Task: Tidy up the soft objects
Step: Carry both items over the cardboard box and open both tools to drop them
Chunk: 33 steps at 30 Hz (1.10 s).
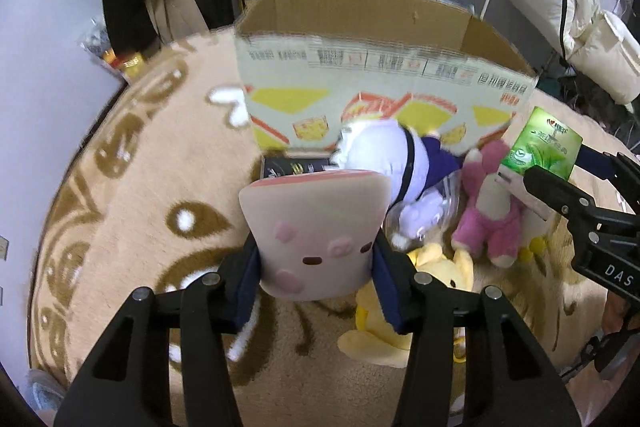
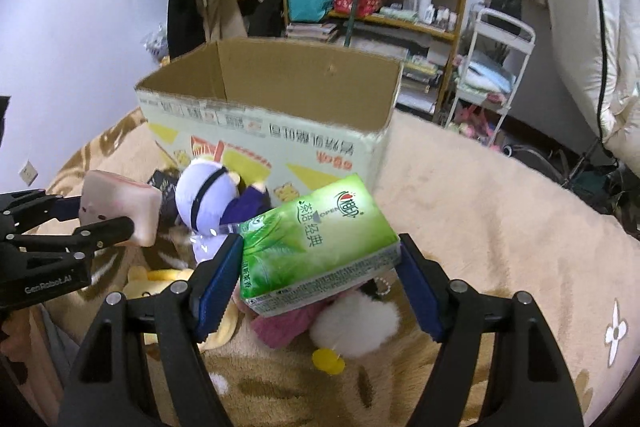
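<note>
1. While both grippers were raised above the tan rug (image 1: 132,187), the left gripper (image 1: 316,267) was clamped on the pink block plush (image 1: 316,231), its blue pads pressed against the plush's two side faces.
2. Held that way, the pink block plush had its long axis running forward along the fingers; its far end pointed toward the cardboard box (image 1: 372,87), and its face markings pointed up at the left wrist camera.
3. The right gripper (image 2: 320,267) gripped the green tissue pack (image 2: 316,247) across its length, one blue pad at each short end.
4. The tissue pack's long axis lay crosswise between the fingers, tilted with its right end lower, and its printed face pointed up.
5. The cardboard box stood open-topped on the rug beyond both grippers, with its printed side wall facing them.
6. The purple-and-white plush (image 2: 208,199) lay against the foot of that wall, head toward the left gripper.
7. The pink bear plush (image 1: 492,215) lay just beside it, head toward the box.
8. The yellow plush (image 1: 400,315) lay on the rug below the left gripper's right finger.
9. A white fluffy toy (image 2: 356,323) lay under the tissue pack.
</note>
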Each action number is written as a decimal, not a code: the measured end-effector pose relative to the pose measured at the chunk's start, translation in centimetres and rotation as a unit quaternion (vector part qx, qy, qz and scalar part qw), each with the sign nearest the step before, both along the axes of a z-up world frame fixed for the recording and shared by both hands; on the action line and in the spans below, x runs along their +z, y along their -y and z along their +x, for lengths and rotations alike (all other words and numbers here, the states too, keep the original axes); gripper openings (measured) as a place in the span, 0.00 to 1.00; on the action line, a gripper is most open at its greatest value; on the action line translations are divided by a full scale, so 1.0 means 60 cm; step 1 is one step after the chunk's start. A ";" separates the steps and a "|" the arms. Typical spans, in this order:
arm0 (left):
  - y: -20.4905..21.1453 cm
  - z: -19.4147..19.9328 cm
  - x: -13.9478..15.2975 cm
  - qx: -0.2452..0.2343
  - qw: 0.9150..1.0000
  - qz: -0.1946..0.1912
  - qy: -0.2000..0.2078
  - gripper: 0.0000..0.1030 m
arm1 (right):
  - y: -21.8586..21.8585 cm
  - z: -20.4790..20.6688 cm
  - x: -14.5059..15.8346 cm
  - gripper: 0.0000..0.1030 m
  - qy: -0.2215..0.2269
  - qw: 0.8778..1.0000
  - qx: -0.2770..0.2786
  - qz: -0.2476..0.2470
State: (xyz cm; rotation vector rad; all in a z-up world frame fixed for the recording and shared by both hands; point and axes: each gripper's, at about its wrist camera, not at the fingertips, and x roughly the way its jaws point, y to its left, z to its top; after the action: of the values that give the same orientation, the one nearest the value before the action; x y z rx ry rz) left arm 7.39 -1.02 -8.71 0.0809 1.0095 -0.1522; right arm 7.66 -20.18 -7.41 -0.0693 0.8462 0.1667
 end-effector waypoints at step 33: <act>0.010 0.007 0.218 0.008 0.955 0.031 0.296 0.48 | 0.004 0.001 0.203 0.77 0.232 0.971 -0.050 0.018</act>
State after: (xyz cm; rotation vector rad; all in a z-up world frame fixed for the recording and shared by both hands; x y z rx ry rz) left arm 7.82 -1.61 4.34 0.1652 0.4158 -0.0727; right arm 7.71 -20.40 4.74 -0.0299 0.3788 0.0651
